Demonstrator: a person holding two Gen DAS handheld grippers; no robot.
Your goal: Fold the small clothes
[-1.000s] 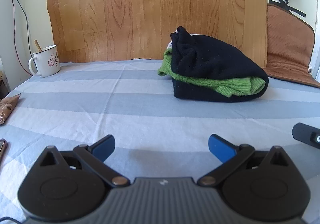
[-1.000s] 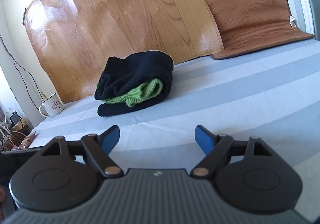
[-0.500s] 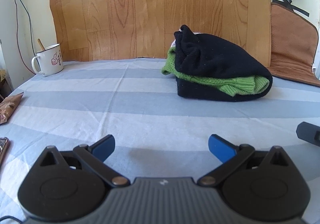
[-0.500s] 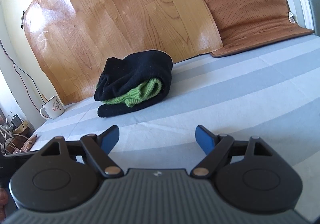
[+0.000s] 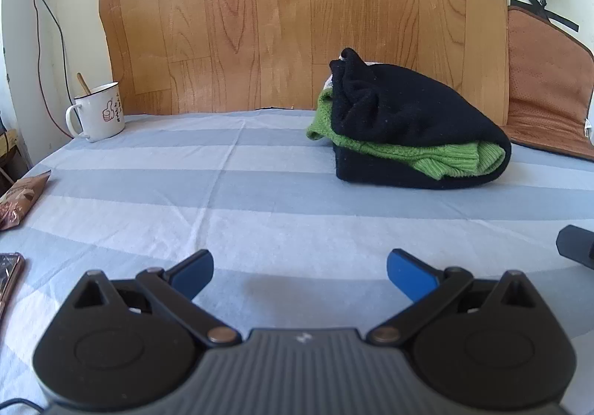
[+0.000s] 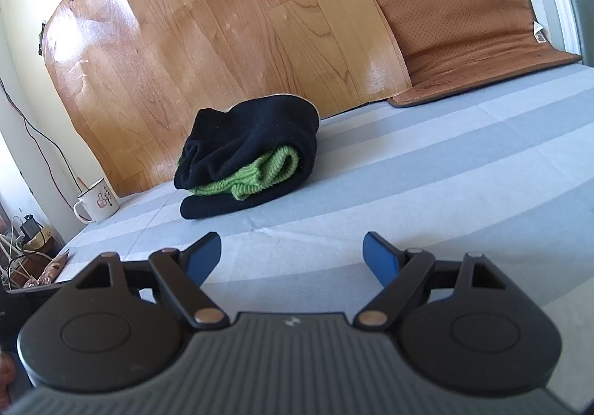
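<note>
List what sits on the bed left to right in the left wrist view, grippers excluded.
Phone edge → snack packet → white mug → folded black and green clothes → brown mat.

The right claw [image 6: 291,257] gapes empty over the striped bed [image 6: 427,192]; folded black-and-green clothes [image 6: 248,162] lie at eleven o'clock, mug [image 6: 97,201] at ten.

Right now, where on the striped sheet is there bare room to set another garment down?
Widest free patch: the striped sheet between both open claws and the folded black-and-green bundle. Also free: between the bundle and the mug, and right of the bundle toward the brown mat. Crowded: the left edge, with a snack packet.
</note>
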